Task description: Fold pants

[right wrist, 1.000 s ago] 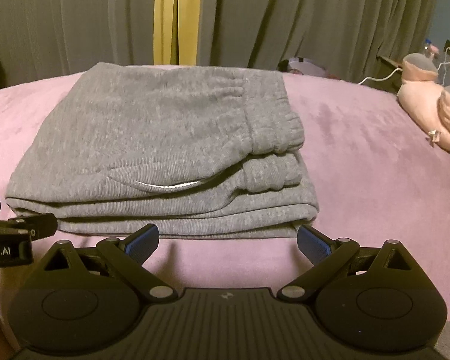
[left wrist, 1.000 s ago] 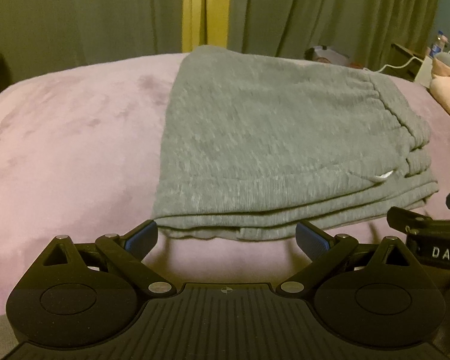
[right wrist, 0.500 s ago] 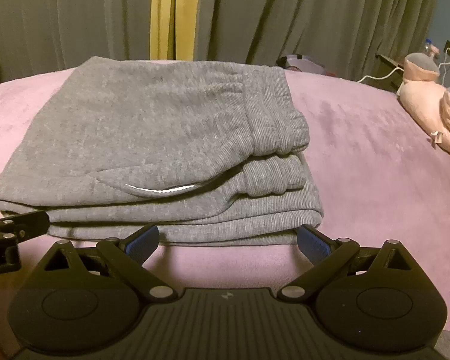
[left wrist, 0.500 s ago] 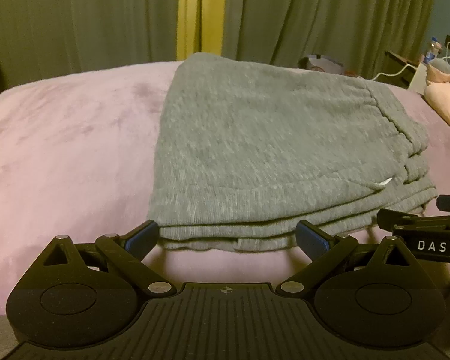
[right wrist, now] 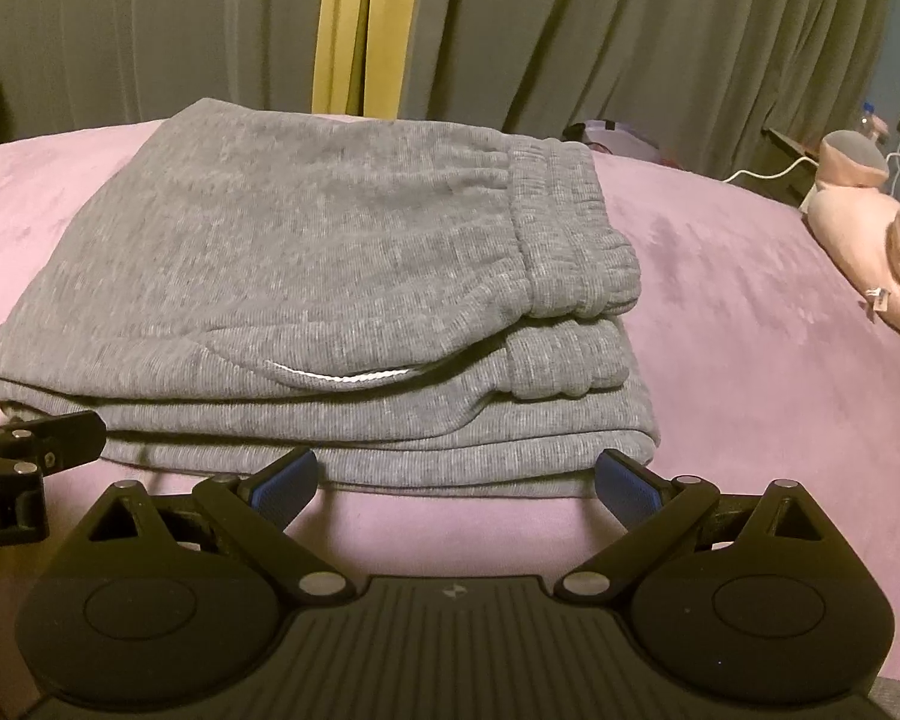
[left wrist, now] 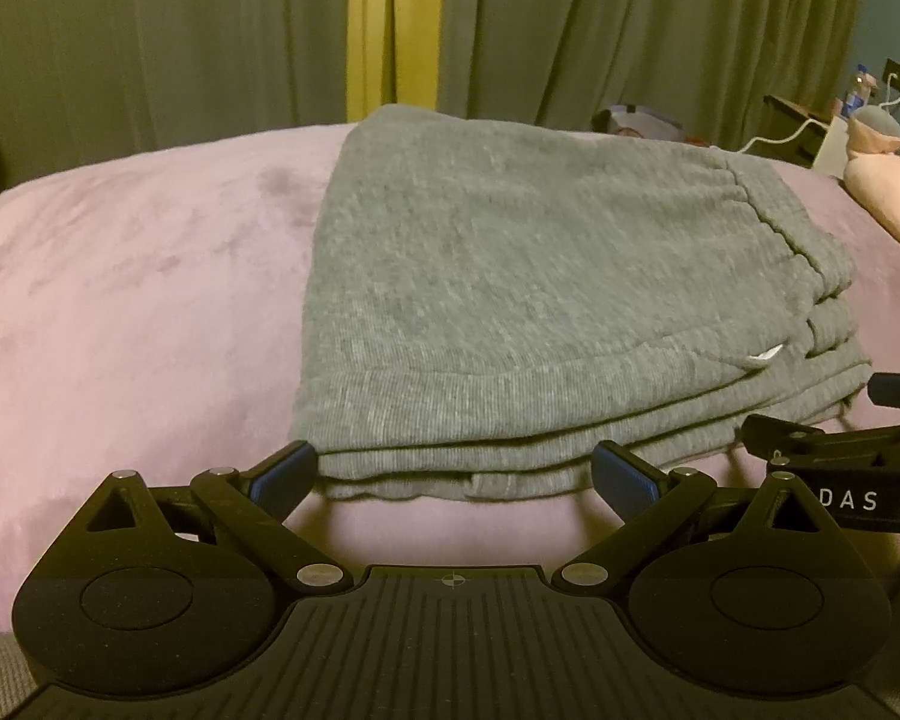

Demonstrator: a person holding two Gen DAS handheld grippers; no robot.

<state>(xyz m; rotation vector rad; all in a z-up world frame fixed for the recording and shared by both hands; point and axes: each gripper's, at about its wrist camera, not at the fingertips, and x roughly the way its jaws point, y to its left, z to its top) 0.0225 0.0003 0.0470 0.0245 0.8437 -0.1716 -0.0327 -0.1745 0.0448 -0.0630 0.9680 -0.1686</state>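
- Both tongs, left (left wrist: 455, 474) and right (right wrist: 457, 477), gape wide, holding nothing, near the stack's front edge.
- Folded grey knit pants (right wrist: 330, 276) lie on the pink plush bed (left wrist: 138, 300); a careless nudge could shift the layers.

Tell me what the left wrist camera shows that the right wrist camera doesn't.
Only the left wrist view shows the wide bare stretch of pink blanket left of the pants, and the right gripper at its right edge. Only the right wrist view shows the gathered waistband head-on, and the left gripper at its left edge. Both show the folded grey pants, the plush toy, the curtains, and open jaws.
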